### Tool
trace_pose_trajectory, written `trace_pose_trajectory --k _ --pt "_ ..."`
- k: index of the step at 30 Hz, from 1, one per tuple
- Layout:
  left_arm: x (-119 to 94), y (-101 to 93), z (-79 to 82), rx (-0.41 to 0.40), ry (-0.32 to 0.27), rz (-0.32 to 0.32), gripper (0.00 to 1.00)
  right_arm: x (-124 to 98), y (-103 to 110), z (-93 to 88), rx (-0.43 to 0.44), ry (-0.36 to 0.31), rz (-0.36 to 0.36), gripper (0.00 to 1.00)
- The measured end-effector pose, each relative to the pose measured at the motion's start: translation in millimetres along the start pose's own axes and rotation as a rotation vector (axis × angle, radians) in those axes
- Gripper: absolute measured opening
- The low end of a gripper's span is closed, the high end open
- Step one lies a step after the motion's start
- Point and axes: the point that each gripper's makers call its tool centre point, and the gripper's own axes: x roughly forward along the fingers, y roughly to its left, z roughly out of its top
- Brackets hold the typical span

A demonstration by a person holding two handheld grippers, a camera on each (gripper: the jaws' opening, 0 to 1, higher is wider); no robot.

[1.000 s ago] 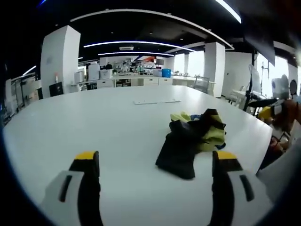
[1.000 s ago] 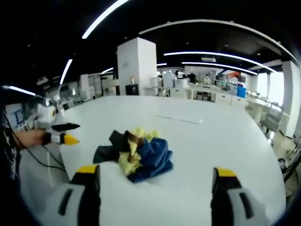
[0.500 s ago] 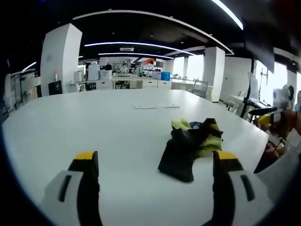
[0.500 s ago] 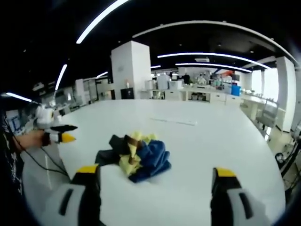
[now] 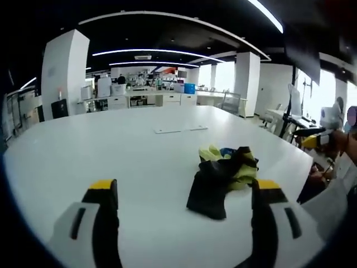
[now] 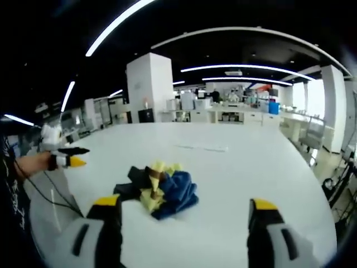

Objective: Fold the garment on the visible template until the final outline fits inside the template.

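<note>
Your left gripper and right gripper hover with jaws released over the crumpled garment on the desk.

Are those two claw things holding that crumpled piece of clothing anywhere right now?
No, nothing is held. The left gripper and right gripper are both open, short of the crumpled garment, which lies loose on the white table.

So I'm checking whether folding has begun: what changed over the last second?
Nothing was taken hold of or let go. The views shift slightly, which is the hands moving. The crumpled garment lies in the same heap on the white table. The left gripper and right gripper are open as before, short of the garment.
</note>
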Motion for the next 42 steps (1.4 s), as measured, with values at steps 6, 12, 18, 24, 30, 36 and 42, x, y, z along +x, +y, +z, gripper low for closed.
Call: trace_pose_trajectory --k 6,12,18,24,30,36,42 --pt "9 -0.9 6.9 -0.001 -0.016 -0.045 0.86 8 9 -2.6 -0.035 0.022 0.041 0.80" --pt "22 -4.2 0.8 0.017 -0.009 -0.124 0.70 27 25 -2.6 -0.069 0.034 0.117 0.62" --pt "37 -14.5 -5.2 0.068 0.024 -0.176 0.59 53 37 2.5 -0.097 0.020 0.188 0.45" --pt "54 -23.1 -5.9 0.083 0.037 -0.215 0.52 78 41 -0.8 -0.090 0.035 0.242 0.37" --pt "72 -34.9 -10.9 0.074 0.057 -0.260 0.46 98 39 -11.5 -0.112 0.057 0.273 0.27" --pt "91 -40.6 -20.5 0.090 0.087 -0.291 0.43 116 37 -26.6 -0.138 0.098 0.303 0.17" --pt "110 -44.9 -26.4 0.100 0.114 -0.312 0.37 131 39 -34.3 -0.156 0.116 0.335 0.11"
